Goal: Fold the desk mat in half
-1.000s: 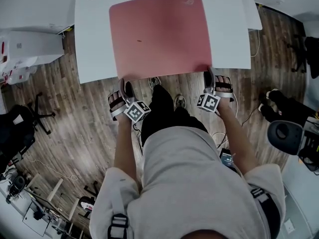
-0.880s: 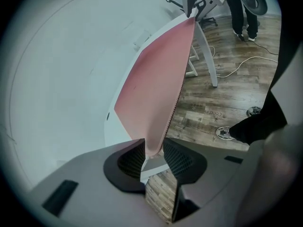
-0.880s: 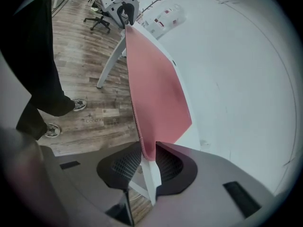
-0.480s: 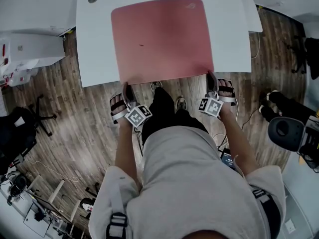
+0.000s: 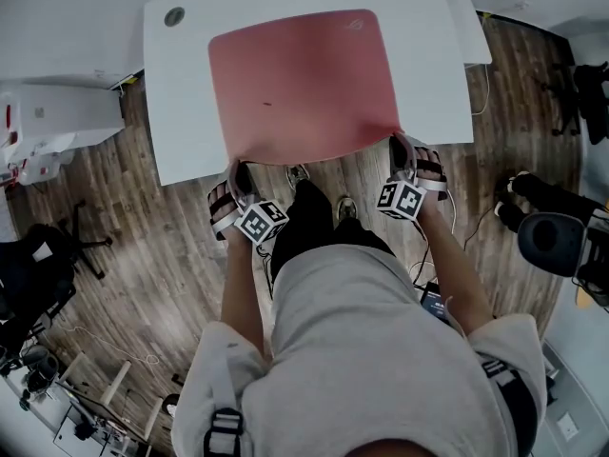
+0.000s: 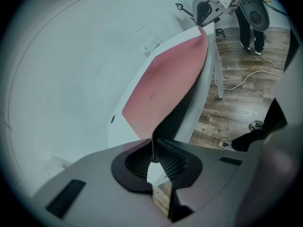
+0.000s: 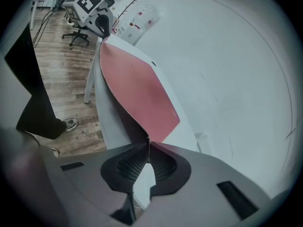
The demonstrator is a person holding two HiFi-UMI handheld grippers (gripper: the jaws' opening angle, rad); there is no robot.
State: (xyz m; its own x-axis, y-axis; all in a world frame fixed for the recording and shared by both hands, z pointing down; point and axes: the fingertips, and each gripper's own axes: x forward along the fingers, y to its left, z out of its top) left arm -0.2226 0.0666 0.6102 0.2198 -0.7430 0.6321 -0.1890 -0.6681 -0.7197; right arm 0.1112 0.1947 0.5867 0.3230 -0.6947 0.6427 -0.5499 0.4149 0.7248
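Observation:
A pink desk mat (image 5: 300,84) lies on the white desk (image 5: 181,112). My left gripper (image 5: 238,171) has just closed on the mat's near left corner and is shut on it. My right gripper (image 5: 398,146) has just closed too and is shut on the near right corner. The near edge is raised a little off the desk and sags between the two grips. In the left gripper view the mat's edge (image 6: 165,84) runs out from the jaws (image 6: 154,148) to the other gripper (image 6: 208,6). The right gripper view shows the same: mat (image 7: 137,89), jaws (image 7: 148,148).
A round cable hole (image 5: 174,15) sits in the desk's far left corner. A white cabinet (image 5: 57,112) stands to the left, with a dark chair (image 5: 38,265) on the wooden floor. The person's shoes (image 5: 297,174) are at the desk's near edge. More dark equipment (image 5: 552,241) stands at the right.
Both grippers have gone from open to shut on the mat's near corners. They have risen slightly, and the near edge has lifted off the desk.

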